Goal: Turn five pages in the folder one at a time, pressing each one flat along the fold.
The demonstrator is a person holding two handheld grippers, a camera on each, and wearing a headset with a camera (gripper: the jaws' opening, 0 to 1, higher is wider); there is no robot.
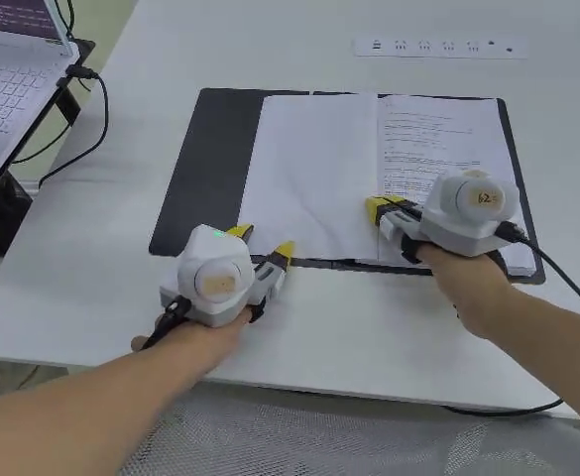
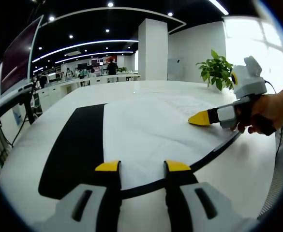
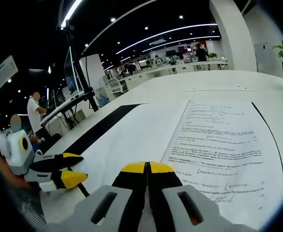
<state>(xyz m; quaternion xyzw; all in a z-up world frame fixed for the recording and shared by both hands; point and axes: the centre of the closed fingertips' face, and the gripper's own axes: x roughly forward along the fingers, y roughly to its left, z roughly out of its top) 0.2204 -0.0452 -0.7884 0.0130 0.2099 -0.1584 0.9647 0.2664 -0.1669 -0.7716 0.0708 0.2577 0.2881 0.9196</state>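
Note:
The folder (image 1: 210, 169) lies open on the white table, its black cover showing on the left. A blank white page (image 1: 309, 169) lies left of the fold and a printed page (image 1: 438, 139) right of it. My right gripper (image 1: 381, 208) is shut, its yellow tips resting on the paper by the fold near the front edge; its own view shows the shut tips (image 3: 146, 168) over the printed page (image 3: 223, 140). My left gripper (image 1: 264, 241) is open at the folder's front edge, with nothing between its fingers. In its own view the open left gripper (image 2: 142, 166) faces the blank page (image 2: 151, 130).
A laptop (image 1: 12, 79) on a stand sits at the far left with a black cable (image 1: 96, 109) trailing onto the table. A white power strip (image 1: 438, 47) lies beyond the folder. The table's front edge (image 1: 349, 392) is just behind my hands.

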